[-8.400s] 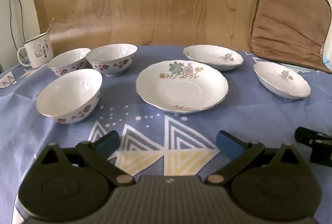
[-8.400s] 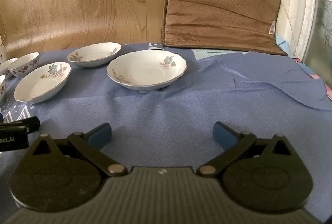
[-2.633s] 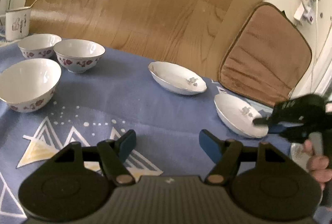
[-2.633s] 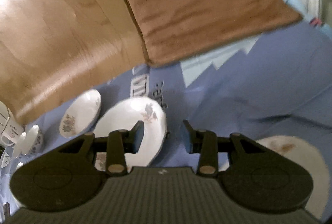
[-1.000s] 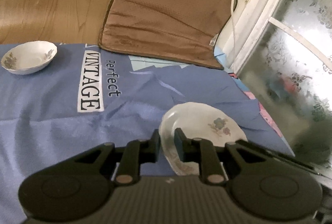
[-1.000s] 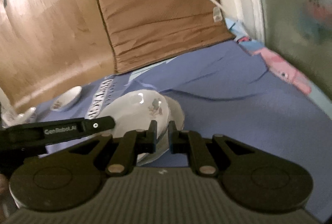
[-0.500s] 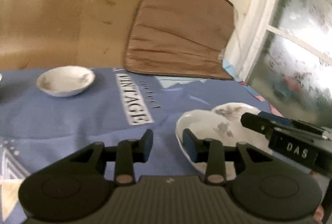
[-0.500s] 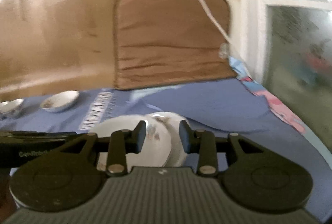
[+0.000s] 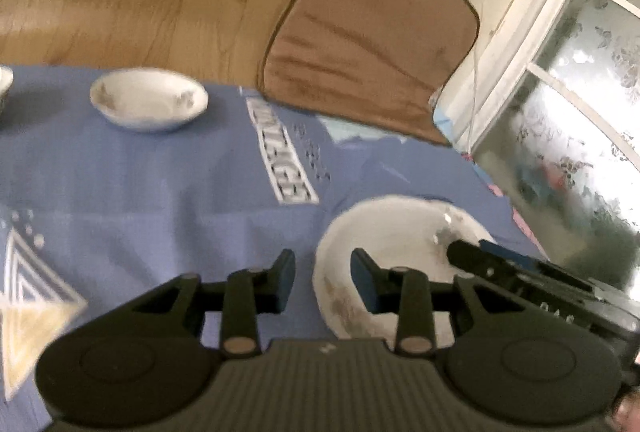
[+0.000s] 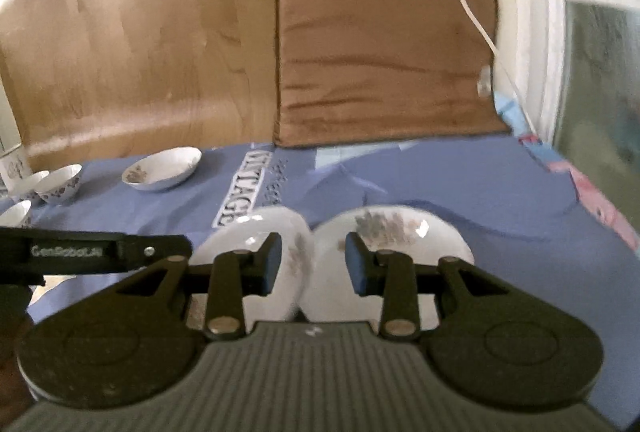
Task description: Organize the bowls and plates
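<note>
Blue cloth (image 9: 160,192) covers the table in the left wrist view, printed with a white label whose blurred letters cannot be read here. A small white dish (image 9: 149,100) sits empty toward the far edge, near a brown cushion (image 9: 372,44) leaning on the wall. At the near right, two white plates (image 9: 384,228) lie overlapping. The left gripper (image 9: 323,282) has just been opening; its fingers stand spread, gripping nothing, the right one over the plate's rim and the left one over bare cloth. The right gripper's (image 9: 520,272) black body reaches in from the right.

In the right wrist view the label (image 10: 236,196) reads roughly "VINTAGE". The two plates (image 10: 400,232) lie side by side, touching or overlapping, both empty. The right gripper (image 10: 312,268) has also just been opening; its fingers are spread, with the plates' meeting rims below the gap, unpinched. The left gripper's arm (image 10: 92,252) shows "GenRobot.AI". Three bowls (image 10: 60,180) and the dish (image 10: 164,162) stand at the far left, a mug (image 10: 12,168) beyond them.
</note>
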`<state>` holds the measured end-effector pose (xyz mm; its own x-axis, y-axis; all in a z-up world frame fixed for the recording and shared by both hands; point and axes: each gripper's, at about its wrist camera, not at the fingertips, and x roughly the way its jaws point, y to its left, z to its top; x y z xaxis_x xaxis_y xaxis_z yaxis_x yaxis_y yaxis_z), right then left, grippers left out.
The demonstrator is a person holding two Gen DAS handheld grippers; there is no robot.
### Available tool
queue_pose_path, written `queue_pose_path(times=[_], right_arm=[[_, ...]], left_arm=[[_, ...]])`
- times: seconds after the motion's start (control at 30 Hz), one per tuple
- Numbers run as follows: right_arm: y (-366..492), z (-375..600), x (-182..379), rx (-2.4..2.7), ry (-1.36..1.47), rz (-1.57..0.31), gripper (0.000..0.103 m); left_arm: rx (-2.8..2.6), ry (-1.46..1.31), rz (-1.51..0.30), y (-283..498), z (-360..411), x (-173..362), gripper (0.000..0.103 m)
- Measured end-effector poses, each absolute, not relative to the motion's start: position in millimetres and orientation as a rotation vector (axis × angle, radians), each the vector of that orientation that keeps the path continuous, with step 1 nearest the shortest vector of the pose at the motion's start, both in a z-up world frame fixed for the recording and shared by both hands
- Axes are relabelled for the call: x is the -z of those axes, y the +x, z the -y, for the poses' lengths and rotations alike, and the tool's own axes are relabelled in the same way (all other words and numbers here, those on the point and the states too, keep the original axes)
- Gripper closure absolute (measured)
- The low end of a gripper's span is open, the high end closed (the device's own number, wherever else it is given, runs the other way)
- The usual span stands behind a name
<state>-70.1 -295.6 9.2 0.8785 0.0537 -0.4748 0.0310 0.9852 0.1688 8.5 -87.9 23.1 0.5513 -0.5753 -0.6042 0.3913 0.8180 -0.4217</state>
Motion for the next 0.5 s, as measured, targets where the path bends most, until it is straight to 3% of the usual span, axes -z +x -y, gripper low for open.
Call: queue_pose_path(times=[0.13, 0.2, 0.5], right_arm=[[-73, 300, -2, -0.041, 0.222, -0.515, 0.068], [-74, 298, -1, -0.083, 0.239, -0.522, 0.092], [-84, 331, -16, -0.016, 0.327, -0.446, 0.095]], left_arm=[[0.583, -0.230, -0.813, 5, 98, -15, 0.083], [0.569, -0.215, -0.808, 3, 104, -15, 0.085], [0.618, -0.236, -0.788, 10, 143, -42, 0.085]])
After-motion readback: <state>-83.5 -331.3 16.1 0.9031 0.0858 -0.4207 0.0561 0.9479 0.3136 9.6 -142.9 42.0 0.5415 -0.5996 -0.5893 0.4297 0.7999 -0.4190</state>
